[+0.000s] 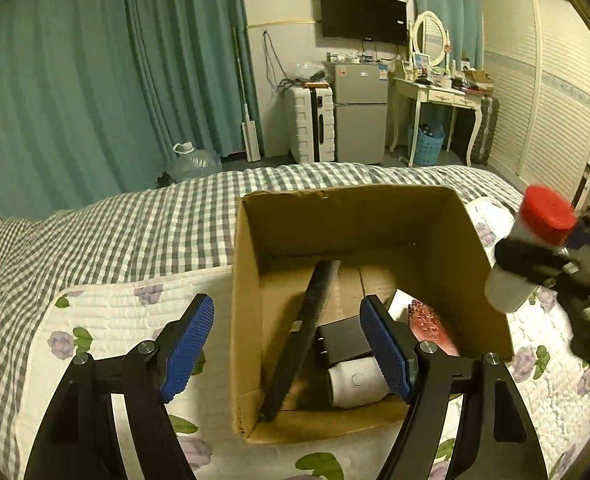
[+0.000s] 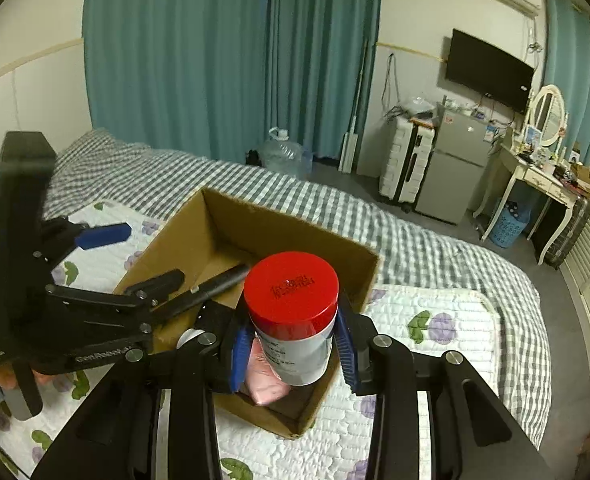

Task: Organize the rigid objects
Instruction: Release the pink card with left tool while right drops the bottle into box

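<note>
An open cardboard box [image 1: 251,280] stands on the bed; it also shows in the right wrist view [image 2: 215,232]. Inside lie a long black bar [image 1: 303,332], a black block [image 1: 345,340], a white rounded object [image 1: 359,384] and a red embossed case [image 1: 431,326]. My left gripper [image 1: 291,350] is open and empty, straddling the box's near left wall. My right gripper [image 2: 293,350] is shut on a white jar with a red lid [image 2: 293,312], held above the box's right side; the jar shows at the right of the left wrist view [image 1: 531,248]. A pink item [image 2: 263,376] lies in the box under the jar.
The bed has a floral quilt [image 1: 115,312] over a checked cover [image 1: 135,220]. Beyond the bed stand a water jug [image 1: 195,162], a white suitcase [image 1: 311,124], a small fridge [image 1: 361,112] and a dressing table [image 1: 439,96]. Teal curtains hang behind.
</note>
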{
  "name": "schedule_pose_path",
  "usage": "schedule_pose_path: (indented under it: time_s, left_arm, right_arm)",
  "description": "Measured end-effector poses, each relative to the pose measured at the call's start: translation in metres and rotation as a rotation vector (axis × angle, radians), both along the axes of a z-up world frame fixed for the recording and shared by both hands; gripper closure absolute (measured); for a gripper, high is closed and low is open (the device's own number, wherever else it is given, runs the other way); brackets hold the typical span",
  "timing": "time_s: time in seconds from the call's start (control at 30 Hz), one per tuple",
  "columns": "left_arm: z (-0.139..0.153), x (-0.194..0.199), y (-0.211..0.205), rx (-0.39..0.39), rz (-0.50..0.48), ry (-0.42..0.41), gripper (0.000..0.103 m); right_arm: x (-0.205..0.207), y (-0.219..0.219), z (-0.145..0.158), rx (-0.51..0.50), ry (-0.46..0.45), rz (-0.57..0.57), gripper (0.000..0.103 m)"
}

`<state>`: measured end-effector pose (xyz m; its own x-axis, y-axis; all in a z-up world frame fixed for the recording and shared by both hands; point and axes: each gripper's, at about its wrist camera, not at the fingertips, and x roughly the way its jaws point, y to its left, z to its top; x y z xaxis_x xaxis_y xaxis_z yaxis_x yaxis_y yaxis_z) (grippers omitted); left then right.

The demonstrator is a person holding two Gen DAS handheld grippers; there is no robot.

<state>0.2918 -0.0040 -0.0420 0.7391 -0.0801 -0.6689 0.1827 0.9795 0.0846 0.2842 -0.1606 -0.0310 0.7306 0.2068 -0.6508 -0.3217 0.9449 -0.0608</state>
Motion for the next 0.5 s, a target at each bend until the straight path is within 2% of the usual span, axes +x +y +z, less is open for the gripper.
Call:
schedule_pose_path:
  time_s: [0.27,0.4,0.47,0.5]
  left_arm:
    - [-0.008,0.004,0.02,-0.038,0.011,0.003,0.025]
    - [-0.016,0.007,0.029,-0.05,0.023,0.015,0.025]
    - [-0.019,0.007,0.033,-0.061,0.029,0.023,0.025]
    - [-0.02,0.007,0.034,-0.064,0.032,0.026,0.025]
  right_arm:
    - [0.038,0.028,-0.043,-0.097,0.106,-0.049,0.067]
    - [0.054,0.033,-0.056,-0.125,0.112,-0.111,0.066]
    - [0.061,0.033,-0.054,-0.083,0.088,-0.131,0.059]
    - [0.063,0.031,-0.051,-0.059,0.075,-0.145,0.044]
